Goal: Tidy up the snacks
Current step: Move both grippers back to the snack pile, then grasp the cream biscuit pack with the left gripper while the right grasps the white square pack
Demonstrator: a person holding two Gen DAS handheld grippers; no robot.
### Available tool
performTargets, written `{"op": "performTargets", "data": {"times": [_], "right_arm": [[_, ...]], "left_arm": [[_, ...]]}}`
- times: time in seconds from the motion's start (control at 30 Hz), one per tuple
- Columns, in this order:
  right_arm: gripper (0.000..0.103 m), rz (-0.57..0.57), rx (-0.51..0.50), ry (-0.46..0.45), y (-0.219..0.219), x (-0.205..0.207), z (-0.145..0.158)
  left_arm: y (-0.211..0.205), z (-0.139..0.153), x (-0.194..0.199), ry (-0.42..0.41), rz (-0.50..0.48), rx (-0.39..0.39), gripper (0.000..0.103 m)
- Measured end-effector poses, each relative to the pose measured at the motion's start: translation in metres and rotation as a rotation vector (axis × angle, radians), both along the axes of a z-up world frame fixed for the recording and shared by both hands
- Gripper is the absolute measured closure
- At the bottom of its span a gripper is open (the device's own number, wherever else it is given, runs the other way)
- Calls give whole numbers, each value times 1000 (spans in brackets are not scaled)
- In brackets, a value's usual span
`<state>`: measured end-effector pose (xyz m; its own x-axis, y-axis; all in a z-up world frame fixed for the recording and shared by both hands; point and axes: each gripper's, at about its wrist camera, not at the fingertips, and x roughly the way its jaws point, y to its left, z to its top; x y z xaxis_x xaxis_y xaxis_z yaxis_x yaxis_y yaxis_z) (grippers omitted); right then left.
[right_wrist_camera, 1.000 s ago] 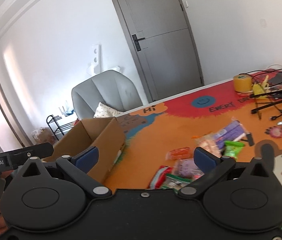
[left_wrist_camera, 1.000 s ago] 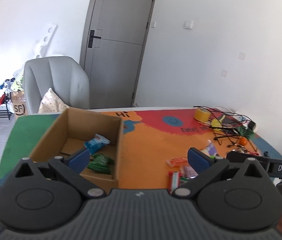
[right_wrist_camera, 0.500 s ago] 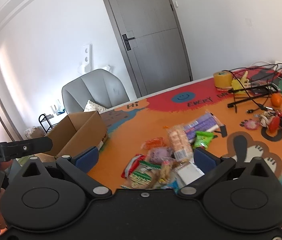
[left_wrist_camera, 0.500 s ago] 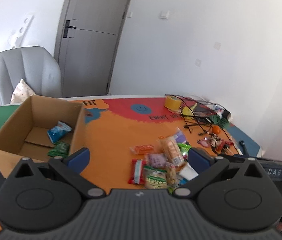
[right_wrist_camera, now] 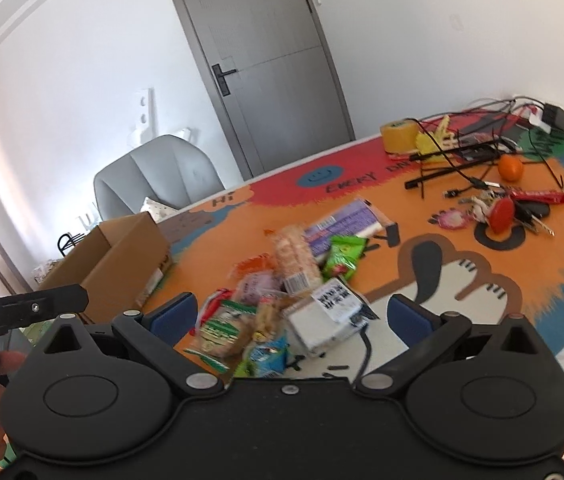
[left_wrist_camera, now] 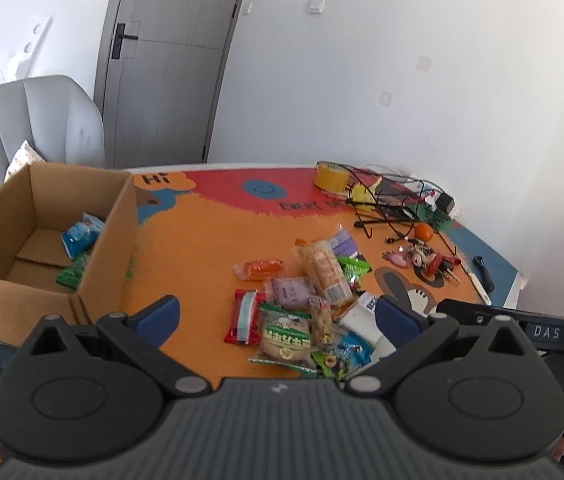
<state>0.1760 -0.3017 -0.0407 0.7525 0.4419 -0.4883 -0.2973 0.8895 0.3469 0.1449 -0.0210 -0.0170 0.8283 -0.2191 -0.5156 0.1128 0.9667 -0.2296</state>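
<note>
Your left gripper (left_wrist_camera: pixel 277 316) hangs above the near edge of the table (left_wrist_camera: pixel 202 240), tilted down toward the snack pile (left_wrist_camera: pixel 306 304). Its blue-padded jaws are spread wide with nothing between them. Your right gripper (right_wrist_camera: pixel 289 314) is posed much the same, level and pointing forward over the same pile, jaws just as wide and holding nothing. The two are side by side: each camera catches the other's black body at its frame edge, along with a bit of your fingers on the handle.

The snacks lie loose on the orange mat in front of both grippers. Among them are a long cracker pack (left_wrist_camera: pixel 324 270), a purple packet (left_wrist_camera: pixel 288 292), a red-and-white wrapper (left_wrist_camera: pixel 244 316), a green-banded bag (left_wrist_camera: pixel 284 334) and a white box (right_wrist_camera: pixel 332 314) (some overlap, so the count is unclear).

The cardboard box (left_wrist_camera: pixel 110 248) stands open to your left, well apart from the pile. Inside it are a blue packet (left_wrist_camera: pixel 82 234) and a green one (left_wrist_camera: pixel 72 274).
</note>
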Motion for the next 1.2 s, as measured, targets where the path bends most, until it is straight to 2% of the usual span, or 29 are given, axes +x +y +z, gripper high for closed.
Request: {"op": "performTargets", "data": {"times": [0.33,0.47,0.57,0.7,1.0,1.2], "right_arm": [[7,-28,-19,46,-4,17,-27],[7,-17,-39,48,0,24,-34],[8,-21,-48,51,3,30,-39],[9,-5,-62,28,9,37,-41],[11,24,-103,3,17,63,-43],[21,47,-90,7,19,71,-50]], "left_arm": [[-21,-28,25,31,-30,22,3],[-29,-38,36,50,-44,39,15],[-33,-46,46,63,-49,38,19],[-38,-59,59,98,-45,45,29],[-54,-77,79,138,-32,68,40],[-55,-84,89,169,-9,44,46]]}}
